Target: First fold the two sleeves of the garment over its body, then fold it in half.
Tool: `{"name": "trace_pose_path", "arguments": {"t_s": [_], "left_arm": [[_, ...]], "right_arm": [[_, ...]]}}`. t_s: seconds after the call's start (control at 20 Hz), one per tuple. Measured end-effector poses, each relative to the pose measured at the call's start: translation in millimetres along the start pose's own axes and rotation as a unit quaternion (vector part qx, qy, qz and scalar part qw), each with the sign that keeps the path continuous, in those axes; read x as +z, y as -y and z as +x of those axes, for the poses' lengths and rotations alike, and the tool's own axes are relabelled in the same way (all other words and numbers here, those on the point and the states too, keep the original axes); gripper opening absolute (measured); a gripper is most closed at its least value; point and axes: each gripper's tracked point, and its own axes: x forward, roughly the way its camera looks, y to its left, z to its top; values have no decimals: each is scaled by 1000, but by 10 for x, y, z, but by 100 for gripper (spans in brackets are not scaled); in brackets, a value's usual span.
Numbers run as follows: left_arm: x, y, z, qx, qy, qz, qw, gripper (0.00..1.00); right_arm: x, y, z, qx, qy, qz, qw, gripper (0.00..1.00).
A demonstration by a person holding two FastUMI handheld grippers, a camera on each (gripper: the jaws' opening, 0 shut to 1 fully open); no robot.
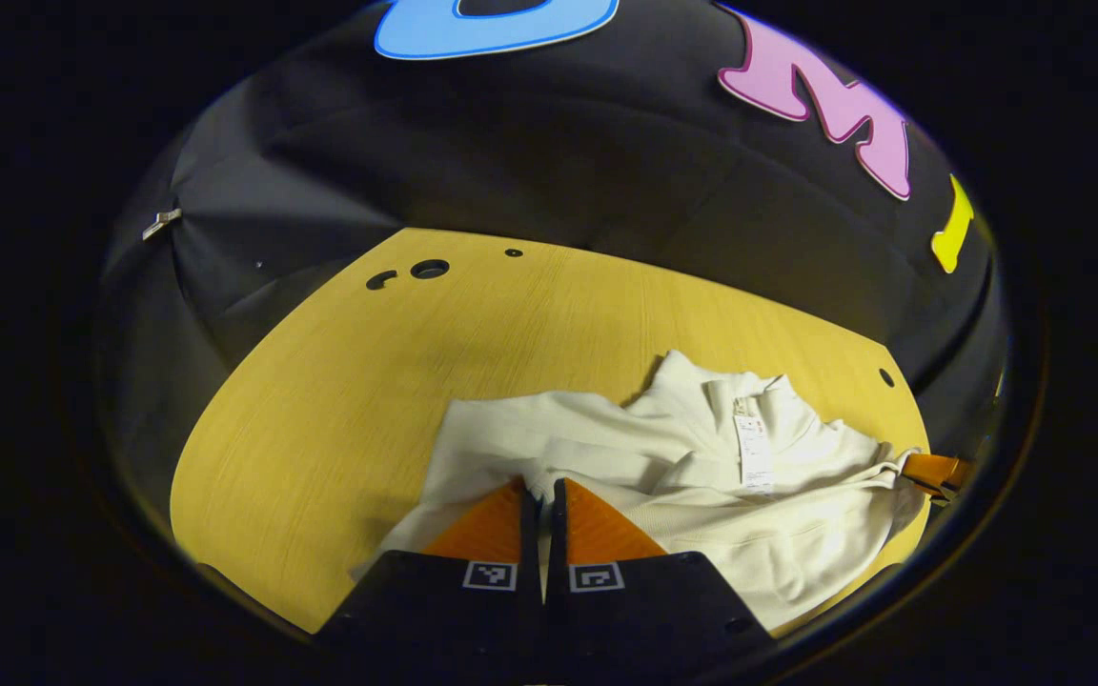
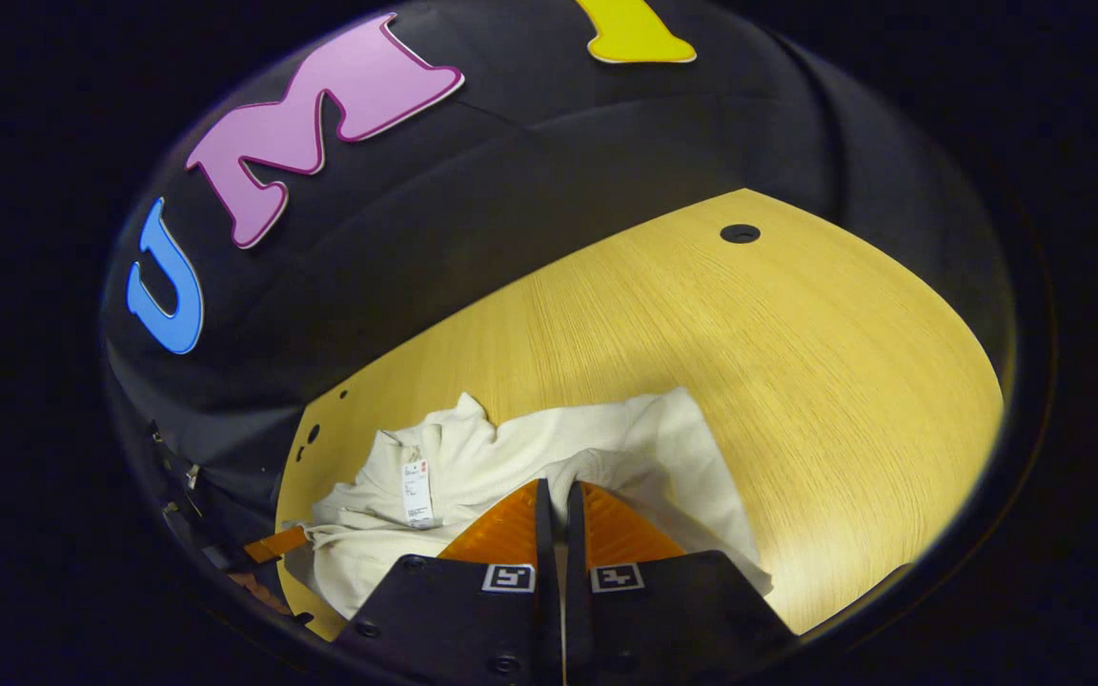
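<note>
Our left tongs (image 1: 542, 495) have their 2 fingers drawn almost together, with only a thin slit between them, and the cream cloth of the garment (image 1: 682, 467) bunches right at their tips; we judge a fold of it is pinched there, though the contact itself is hidden. Our right tongs (image 2: 556, 500) stand the same way, nearly closed with cloth gathered at the tips. The garment lies rumpled on the yellow worktop (image 1: 339, 400), collar and its white tag (image 1: 754, 448) turned up, the body heaped rather than spread flat. In the left gripper view the other tongs reach the cloth's far edge. We read this as the sleeve-folding step, with both sides lifted toward the middle and neither laid flat yet. The next move calls for carrying each gathered side across the body, lowering it smoothly, and releasing only once the cloth rests without a ridge.
</note>
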Motion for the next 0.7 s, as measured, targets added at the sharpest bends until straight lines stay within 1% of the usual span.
{"name": "trace_pose_path", "arguments": {"t_s": [0.1,0.3,0.4,0.55,0.7], "left_arm": [[-60,-27,107,10,-14,-5,1000,6],[-188,-61,206,27,-30,3,999,6],[-186,-70,238,28,-28,-1,999,6],[-178,-63,224,29,-29,-7,999,6],[-189,-80,226,41,-23,10,999,6]], "right_arm": [[-69,69,93,-5,-13,-4,1000,6],[-158,171,211,-12,-30,-8,999,6],[-178,202,261,-15,-34,-8,999,6],[-180,197,273,-15,-38,6,999,6],[-180,191,249,-13,-40,7,999,12]]}}
